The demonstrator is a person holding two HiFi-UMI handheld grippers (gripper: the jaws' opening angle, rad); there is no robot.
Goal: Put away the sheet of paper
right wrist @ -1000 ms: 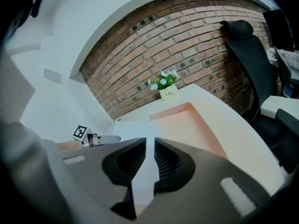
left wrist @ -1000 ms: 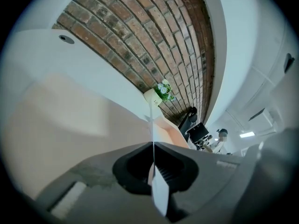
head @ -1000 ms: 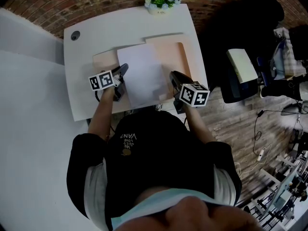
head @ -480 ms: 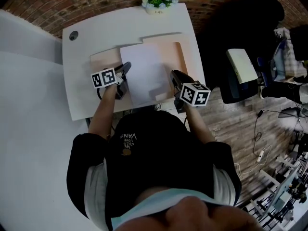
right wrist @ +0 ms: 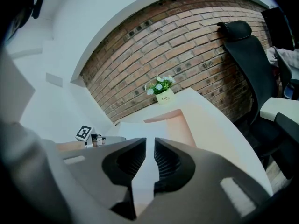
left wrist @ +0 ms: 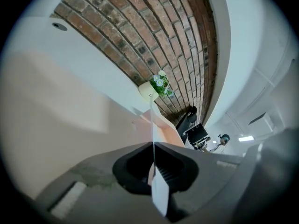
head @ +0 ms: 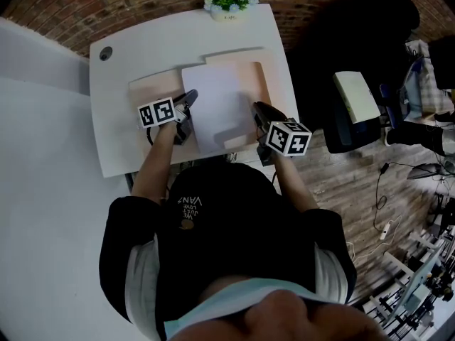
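**A:** Where was the sheet of paper (head: pixel 220 105), and what held it?

**B:** It lay over the middle of the peach pad (head: pixel 266 84). The left gripper (head: pixel 192 96) was clamped on the sheet's left edge, probably to lift it off the pad.

**A:** And the right gripper (head: pixel 257 108)?

**B:** Its jaws stood slightly apart and held nothing. It was over the pad's near right part, just beside the sheet, I think ready to help.

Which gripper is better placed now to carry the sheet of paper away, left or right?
Left. The left gripper is shut on the sheet of paper at its left edge, seen edge-on between its jaws. The right gripper stands at the sheet's near right corner, jaws slightly apart, pressing on nothing.
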